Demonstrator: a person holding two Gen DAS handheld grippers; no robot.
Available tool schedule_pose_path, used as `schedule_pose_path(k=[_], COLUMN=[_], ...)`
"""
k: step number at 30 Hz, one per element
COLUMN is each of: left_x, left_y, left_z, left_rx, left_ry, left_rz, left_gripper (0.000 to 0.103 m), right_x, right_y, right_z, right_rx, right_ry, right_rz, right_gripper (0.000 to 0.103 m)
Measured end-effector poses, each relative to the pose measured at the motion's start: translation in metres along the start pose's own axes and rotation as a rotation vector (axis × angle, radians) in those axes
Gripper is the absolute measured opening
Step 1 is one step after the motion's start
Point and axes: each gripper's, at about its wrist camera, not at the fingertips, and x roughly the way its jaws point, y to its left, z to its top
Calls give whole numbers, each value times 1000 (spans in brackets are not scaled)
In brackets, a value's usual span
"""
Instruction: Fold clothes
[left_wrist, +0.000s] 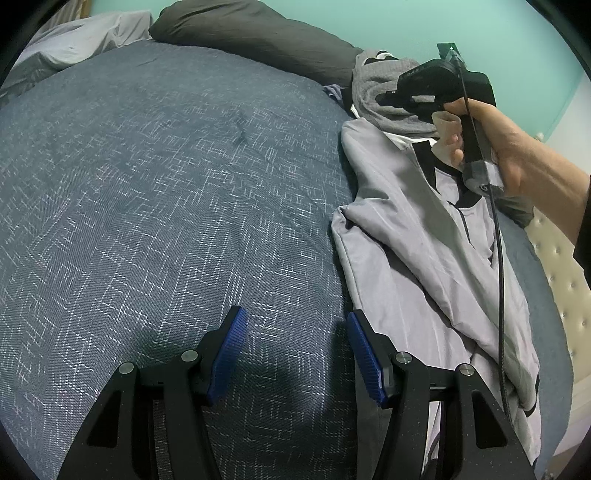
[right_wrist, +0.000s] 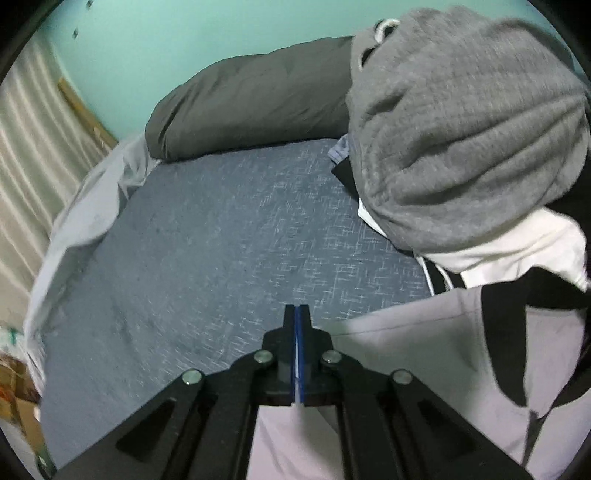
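Note:
A light grey jacket with a black collar (left_wrist: 417, 236) lies crumpled on the right side of the blue patterned bed cover (left_wrist: 166, 184). My left gripper (left_wrist: 295, 328) is open and empty, low over the cover just left of the jacket's edge. My right gripper (right_wrist: 298, 314) is shut, with a thin sliver of the light grey jacket (right_wrist: 424, 354) showing between the pads at their base. In the left wrist view the right gripper's body (left_wrist: 436, 88) is held by a hand above the jacket's collar. A grey knitted garment (right_wrist: 461, 122) lies piled beyond the jacket.
A dark grey pillow (left_wrist: 258, 33) lies at the head of the bed against the teal wall. A pale sheet (right_wrist: 85, 206) is bunched at the far left. A white garment (right_wrist: 517, 236) lies under the grey knit. A tufted cream surface (left_wrist: 557, 280) borders the bed's right edge.

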Motion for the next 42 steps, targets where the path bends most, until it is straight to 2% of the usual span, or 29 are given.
schedule_pose_path(k=[2, 10, 13, 16, 18, 20, 22, 23, 24, 26, 27, 30, 37, 39, 42], left_x=[1, -3, -5, -7, -9, -10, -11, -12, -13, -13, -15, -8, -7, -9, -10], left_y=[0, -1, -3, -5, -7, -9, -11, -12, -13, -15, -16, -12, -13, -14, -14], left_z=[2, 2, 1, 0, -1, -2, -3, -3, -3, -3, -5, 2, 2, 0, 1], left_rx=[2, 14, 15, 13, 12, 12, 11, 11, 11, 12, 13, 15, 10, 8, 10], left_ry=[2, 6, 6, 6, 6, 6, 6, 6, 6, 5, 5, 5, 4, 2, 4], left_rz=[1, -4, -7, -10, -12, -12, -13, -13, -13, -13, -13, -14, -10, -9, -10], left_gripper=[61, 61, 61, 61, 61, 61, 61, 61, 61, 61, 61, 61, 61, 61, 61], right_x=[5, 35, 46, 52, 53, 54, 55, 56, 56, 52, 50, 39, 13, 4, -1], right_y=[-1, 20, 20, 20, 21, 20, 21, 21, 21, 20, 19, 11, -13, -9, -7], right_z=[0, -10, -14, -16, -16, -16, -18, -19, -19, -18, -18, -12, 2, 6, 7], right_rx=[-1, -85, -77, -73, -82, -89, -102, -103, -102, -92, -86, -32, 158, 120, 79], right_ry=[38, 131, 161, 172, 174, 182, 186, 188, 190, 169, 158, 102, -36, -63, -24], right_rz=[11, -91, -134, -172, -191, -198, -199, -194, -188, -159, -144, -81, 158, 170, 121], right_gripper=[1, 6, 12, 23, 35, 38, 38, 33, 16, 6, 4, 3, 1, 1, 1])
